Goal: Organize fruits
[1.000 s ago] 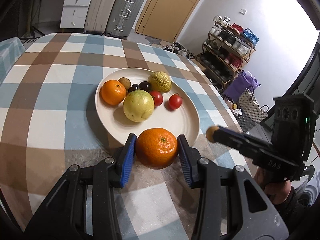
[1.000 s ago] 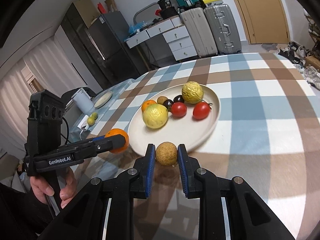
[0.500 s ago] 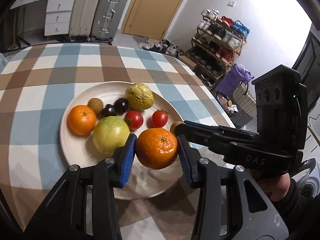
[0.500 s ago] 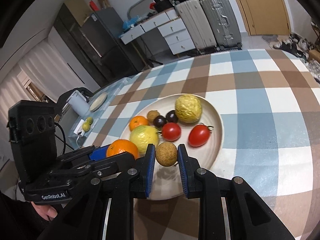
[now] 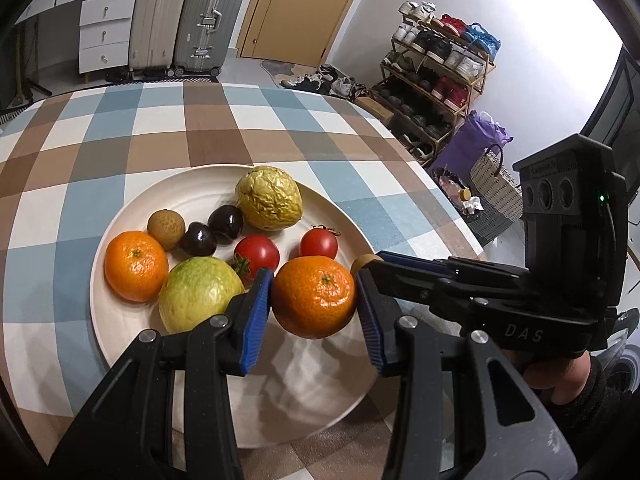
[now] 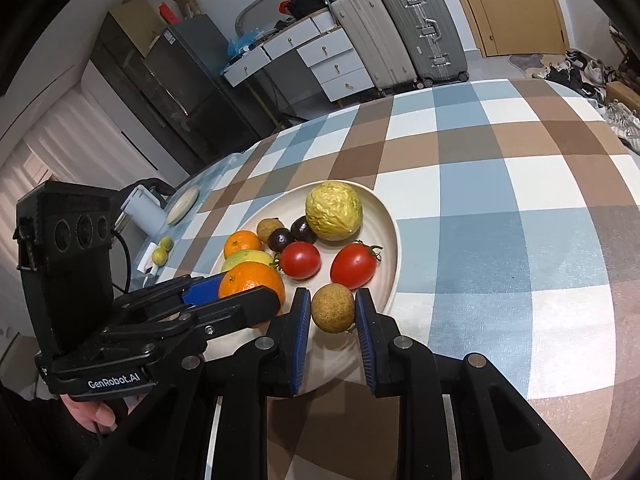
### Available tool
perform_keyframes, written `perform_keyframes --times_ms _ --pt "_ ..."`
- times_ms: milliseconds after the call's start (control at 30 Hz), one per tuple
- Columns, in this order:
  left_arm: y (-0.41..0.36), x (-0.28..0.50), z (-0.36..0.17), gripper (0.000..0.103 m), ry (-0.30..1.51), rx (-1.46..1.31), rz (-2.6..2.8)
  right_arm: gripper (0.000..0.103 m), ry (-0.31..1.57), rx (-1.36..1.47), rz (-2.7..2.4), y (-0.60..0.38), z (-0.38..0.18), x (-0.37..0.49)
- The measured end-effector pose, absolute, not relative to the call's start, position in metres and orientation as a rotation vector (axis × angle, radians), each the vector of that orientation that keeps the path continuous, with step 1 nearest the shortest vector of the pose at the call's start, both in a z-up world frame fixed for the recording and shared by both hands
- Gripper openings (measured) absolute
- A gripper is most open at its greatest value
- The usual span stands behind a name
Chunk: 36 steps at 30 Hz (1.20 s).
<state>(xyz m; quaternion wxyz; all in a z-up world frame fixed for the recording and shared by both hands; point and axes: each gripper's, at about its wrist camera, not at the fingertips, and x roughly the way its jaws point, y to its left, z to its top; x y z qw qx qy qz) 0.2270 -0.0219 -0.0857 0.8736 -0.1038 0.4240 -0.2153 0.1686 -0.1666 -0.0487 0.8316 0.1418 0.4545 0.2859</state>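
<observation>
My left gripper (image 5: 314, 300) is shut on an orange mandarin (image 5: 314, 298) and holds it just above the near part of the cream plate (image 5: 304, 392). My right gripper (image 6: 332, 314) is shut on a small brown round fruit (image 6: 333, 309) over the plate's (image 6: 390, 240) near right rim. The right gripper (image 5: 366, 262) shows in the left wrist view beside the mandarin. The left gripper (image 6: 236, 290) shows in the right wrist view with the mandarin (image 6: 250, 284). The plate holds another mandarin (image 5: 136, 266), a green-yellow fruit (image 5: 200, 298), two tomatoes (image 5: 256, 254), two dark fruits (image 5: 198, 239), a small brown fruit (image 5: 166, 229) and a wrinkled yellow fruit (image 5: 269, 197).
The plate sits on a round table with a checked blue, brown and white cloth (image 5: 192, 128). Suitcases (image 5: 208, 20), a drawer unit and a shoe rack (image 5: 436, 76) stand beyond the table. A side surface with small green fruits (image 6: 162, 250) lies at the left in the right wrist view.
Both grippers have moved forward over the plate with their fruits still held. The mandarin and the small brown fruit now hang over the plate's near part, closer to the other fruits.
</observation>
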Motion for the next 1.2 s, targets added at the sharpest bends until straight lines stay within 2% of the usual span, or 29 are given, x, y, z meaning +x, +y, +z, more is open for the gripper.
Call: perform_keyframes --times_ms 167,233,300,367,533,600,667,700,800,933,1000,1033,1100,1200 --pt "-0.021 0.235 -0.088 0.039 0.899 -0.245 -0.452 0.024 0.966 0.318 0.600 -0.167 -0.052 0.175" --pt "-0.021 0.236 -0.085 0.041 0.890 -0.237 -0.448 0.028 0.970 0.324 0.597 -0.166 -0.053 0.177" --pt "-0.021 0.234 -0.081 0.048 0.876 -0.231 -0.445 0.040 0.953 0.340 0.606 -0.168 -0.051 0.176" --pt "-0.020 0.230 -0.076 0.057 0.864 -0.231 -0.442 0.046 0.929 0.344 0.593 -0.171 -0.047 0.172" --pt "-0.014 0.215 -0.062 0.062 0.842 -0.244 -0.431 0.055 0.872 0.360 0.560 -0.185 -0.029 0.159" --pt "-0.011 0.208 -0.054 0.069 0.825 -0.247 -0.416 0.075 0.852 0.355 0.551 -0.190 -0.020 0.153" --pt "-0.008 0.198 -0.043 0.078 0.797 -0.246 -0.407 0.085 0.807 0.350 0.538 -0.194 -0.008 0.143" --pt "-0.007 0.193 -0.038 0.081 0.784 -0.242 -0.400 0.087 0.787 0.349 0.540 -0.196 -0.003 0.138" --pt "-0.007 0.174 -0.019 0.083 0.737 -0.208 -0.371 0.091 0.711 0.336 0.534 -0.202 0.018 0.119" --pt "-0.009 0.147 0.005 0.086 0.672 -0.181 -0.334 0.093 0.655 0.289 0.490 -0.205 0.037 0.098" --pt "-0.009 0.133 0.015 0.099 0.638 -0.168 -0.310 0.094 0.622 0.267 0.485 -0.205 0.045 0.085" --pt "-0.009 0.126 0.020 0.102 0.621 -0.167 -0.307 0.096 0.601 0.267 0.488 -0.206 0.049 0.078" --pt "-0.007 0.115 0.028 0.102 0.595 -0.163 -0.292 0.100 0.565 0.259 0.477 -0.208 0.056 0.065" --pt "-0.005 0.100 0.041 0.102 0.571 -0.159 -0.259 0.101 0.527 0.199 0.444 -0.206 0.067 0.049"
